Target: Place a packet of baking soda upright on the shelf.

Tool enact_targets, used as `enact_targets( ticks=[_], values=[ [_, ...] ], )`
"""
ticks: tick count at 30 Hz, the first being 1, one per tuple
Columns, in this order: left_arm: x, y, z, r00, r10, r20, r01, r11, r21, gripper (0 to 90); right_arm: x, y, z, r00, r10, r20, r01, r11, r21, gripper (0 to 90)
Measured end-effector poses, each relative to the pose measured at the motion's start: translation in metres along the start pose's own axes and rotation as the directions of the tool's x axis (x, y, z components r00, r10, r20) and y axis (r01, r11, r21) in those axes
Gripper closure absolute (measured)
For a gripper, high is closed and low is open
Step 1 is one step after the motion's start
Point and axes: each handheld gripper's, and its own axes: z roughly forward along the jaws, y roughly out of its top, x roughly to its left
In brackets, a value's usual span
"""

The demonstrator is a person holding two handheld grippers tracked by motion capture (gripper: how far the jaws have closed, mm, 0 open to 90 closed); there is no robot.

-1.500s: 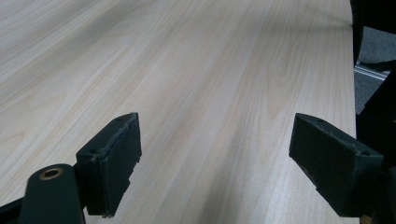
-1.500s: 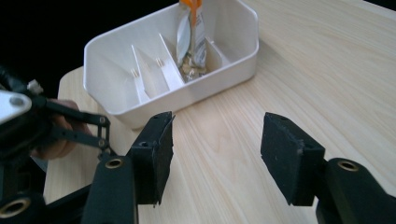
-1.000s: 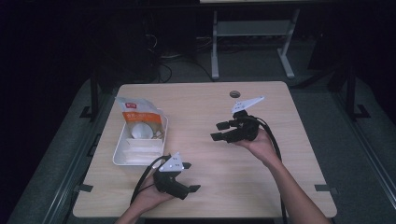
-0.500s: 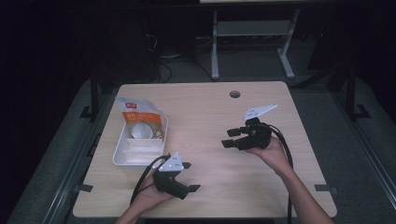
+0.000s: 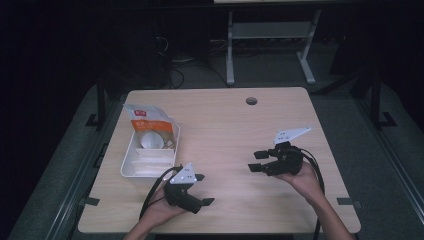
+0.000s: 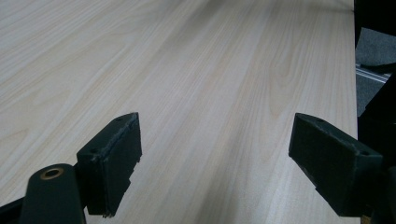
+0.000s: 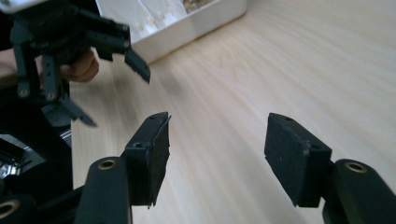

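Right gripper moved nearer; tray holds pouch.

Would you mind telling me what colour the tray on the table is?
White; the tray shows best in the high view, at the table's left side.

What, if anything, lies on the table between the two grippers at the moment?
Nothing: in the high view, bare wooden table separates the left gripper from the right gripper. The white tray sits off to the left.
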Motion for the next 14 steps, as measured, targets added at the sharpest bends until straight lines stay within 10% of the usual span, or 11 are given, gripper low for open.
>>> enact_targets(
  ticks=[14],
  values=[
    [0.000, 0.000, 0.001, 0.9999, -0.011, 0.010, 0.011, 0.9999, -0.002, 17.3, 0.019, -0.067, -0.021, 0.9919, 0.022, 0.125, -0.018, 0.999, -0.035, 35.6]
  ],
)
